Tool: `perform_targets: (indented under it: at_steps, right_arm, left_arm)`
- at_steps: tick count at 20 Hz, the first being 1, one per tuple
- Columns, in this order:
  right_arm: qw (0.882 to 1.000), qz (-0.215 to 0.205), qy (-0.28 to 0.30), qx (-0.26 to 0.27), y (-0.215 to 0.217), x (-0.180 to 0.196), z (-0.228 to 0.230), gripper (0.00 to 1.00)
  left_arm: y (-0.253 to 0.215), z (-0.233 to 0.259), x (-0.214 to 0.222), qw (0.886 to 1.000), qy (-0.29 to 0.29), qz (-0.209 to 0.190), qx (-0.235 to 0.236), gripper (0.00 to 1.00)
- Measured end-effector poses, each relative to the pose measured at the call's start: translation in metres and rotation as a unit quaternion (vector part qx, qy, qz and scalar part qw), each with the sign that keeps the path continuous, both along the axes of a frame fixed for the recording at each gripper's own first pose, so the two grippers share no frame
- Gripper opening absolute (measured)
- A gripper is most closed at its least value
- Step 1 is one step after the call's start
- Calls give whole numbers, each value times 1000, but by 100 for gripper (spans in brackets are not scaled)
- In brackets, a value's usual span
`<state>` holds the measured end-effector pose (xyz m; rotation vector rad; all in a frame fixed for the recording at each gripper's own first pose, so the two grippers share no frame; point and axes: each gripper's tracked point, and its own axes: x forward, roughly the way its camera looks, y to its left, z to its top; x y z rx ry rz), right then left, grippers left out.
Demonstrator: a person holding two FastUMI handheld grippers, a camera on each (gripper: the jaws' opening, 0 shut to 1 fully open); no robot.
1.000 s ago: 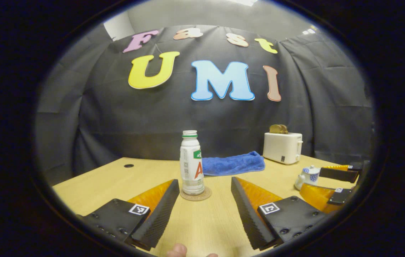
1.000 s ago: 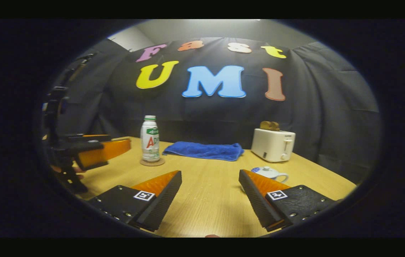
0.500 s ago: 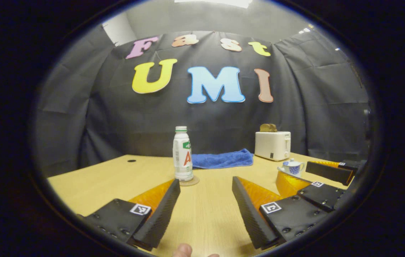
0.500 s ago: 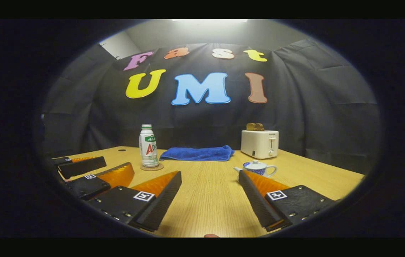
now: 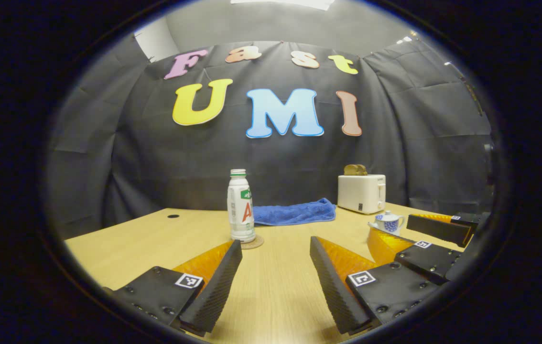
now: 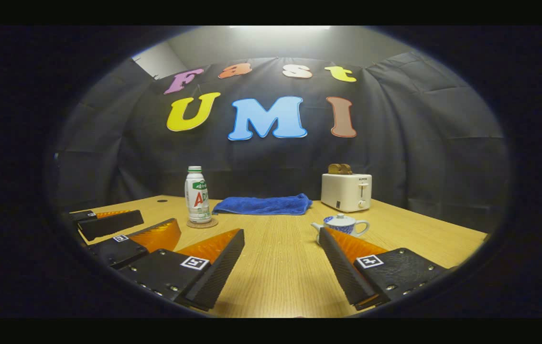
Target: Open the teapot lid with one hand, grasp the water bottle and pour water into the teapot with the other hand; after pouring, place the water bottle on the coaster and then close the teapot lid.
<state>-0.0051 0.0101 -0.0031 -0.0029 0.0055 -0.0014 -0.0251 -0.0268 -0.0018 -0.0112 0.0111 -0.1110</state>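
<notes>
A white water bottle (image 5: 241, 206) with a green cap stands upright on a round cork coaster (image 5: 253, 242) at mid-table. The same bottle (image 6: 197, 195) and coaster (image 6: 202, 223) appear left of centre in the right gripper view. A small white-and-blue teapot (image 6: 342, 224) sits with its lid on, just beyond my right gripper's right finger; it also appears at the right (image 5: 388, 221) in the left gripper view. My left gripper (image 5: 275, 267) is open and empty, well short of the bottle. My right gripper (image 6: 282, 258) is open and empty too, and it lies at the right (image 5: 424, 239) of the left gripper view.
A folded blue towel (image 6: 264, 204) lies at the back of the wooden table (image 6: 276, 267). A white toaster (image 6: 346, 191) with toast in it stands at the back right. A small dark hole (image 5: 172, 216) marks the tabletop at the far left.
Both grippers have drawn back from the bottle and teapot, which look smaller and farther now. The fingertip at the bottom of the left gripper view is gone.
</notes>
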Motion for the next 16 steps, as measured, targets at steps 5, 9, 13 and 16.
perform_targets:
  at_steps: [5, 9, 13, 16]
  right_arm:
    - [1000, -3, 0, 0, -1, 0, 1, 96]
    - [1000, -3, 0, 1, -1, 0, 1, 96]
    - [1000, -15, 0, 1, -5, 0, 1, 96]
    - [1000, -31, 0, 0, -9, 1, 1, 96]
  left_arm:
    - [-4, -1, 1, 1000, -2, -17, -1, 95]
    - [-4, 1, 0, 1000, -4, -18, -1, 100]
    - [-5, 0, 1, 1000, -5, -18, -1, 100]
    - [-9, 0, 0, 1000, -5, -30, -2, 100]
